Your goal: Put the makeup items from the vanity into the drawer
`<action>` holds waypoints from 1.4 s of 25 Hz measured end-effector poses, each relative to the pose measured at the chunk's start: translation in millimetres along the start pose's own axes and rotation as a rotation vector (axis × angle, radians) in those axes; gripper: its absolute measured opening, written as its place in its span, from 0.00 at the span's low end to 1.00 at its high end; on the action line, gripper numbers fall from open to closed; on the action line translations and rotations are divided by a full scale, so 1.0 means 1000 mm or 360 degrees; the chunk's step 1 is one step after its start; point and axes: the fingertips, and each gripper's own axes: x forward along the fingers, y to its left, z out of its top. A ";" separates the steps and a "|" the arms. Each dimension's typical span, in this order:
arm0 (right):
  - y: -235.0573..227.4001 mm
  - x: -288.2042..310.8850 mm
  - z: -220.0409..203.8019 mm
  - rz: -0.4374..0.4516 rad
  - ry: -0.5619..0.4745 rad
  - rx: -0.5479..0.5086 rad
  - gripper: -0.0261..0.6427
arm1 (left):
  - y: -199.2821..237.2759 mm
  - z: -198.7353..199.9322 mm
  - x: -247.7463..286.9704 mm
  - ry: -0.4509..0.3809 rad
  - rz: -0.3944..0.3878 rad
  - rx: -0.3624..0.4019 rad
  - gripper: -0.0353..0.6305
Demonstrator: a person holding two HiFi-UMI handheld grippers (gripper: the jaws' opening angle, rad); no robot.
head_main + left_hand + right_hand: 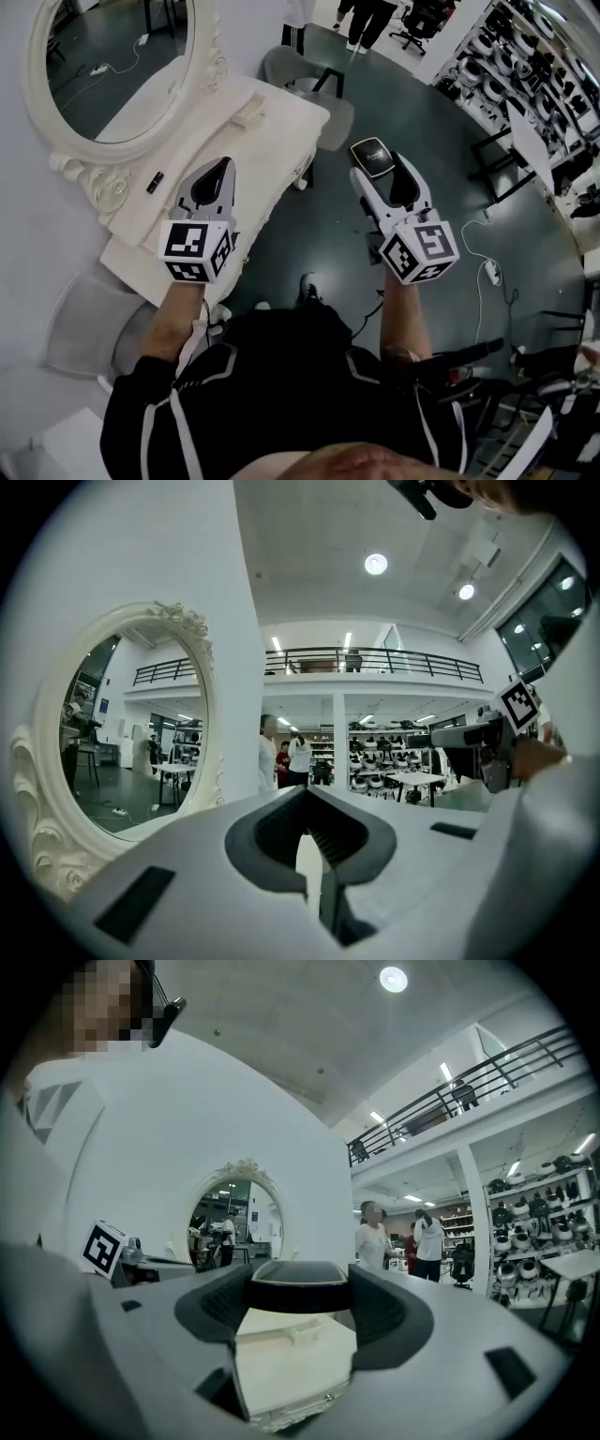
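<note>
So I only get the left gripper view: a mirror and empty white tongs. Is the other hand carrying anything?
Observer: Yes, the right tongs are clamped on a black compact.
Operator: And is anything lying on the dressing table?
Observer: One small dark item, too small to name, lies on the vanity by the foot of the mirror.
Operator: Where is that compact relative to the table?
Observer: In the head view it is off the vanity's right side, above the dark floor.
</note>
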 end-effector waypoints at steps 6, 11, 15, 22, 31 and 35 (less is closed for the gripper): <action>-0.029 0.048 -0.002 0.0113 -0.0010 0.0007 0.53 | 0.012 -0.005 0.033 0.0036 0.0117 0.0005 0.06; -0.063 0.095 -0.007 0.0248 -0.0010 0.0033 0.53 | 0.020 -0.008 0.075 0.0055 0.0247 -0.0019 0.06; -0.099 0.126 -0.003 0.0343 -0.0013 0.0007 0.53 | 0.015 0.001 0.120 0.0039 0.0324 -0.0007 0.06; -0.151 0.181 -0.015 0.0506 0.0012 0.0025 0.53 | 0.012 -0.003 0.189 0.0079 0.0431 0.0008 0.06; -0.155 0.252 -0.039 0.0720 0.0094 0.0054 0.53 | 0.045 -0.022 0.208 0.0166 0.0623 0.0018 0.06; -0.137 0.291 -0.049 0.0765 0.0151 0.0032 0.53 | 0.076 -0.031 0.209 0.0191 0.0654 -0.0014 0.06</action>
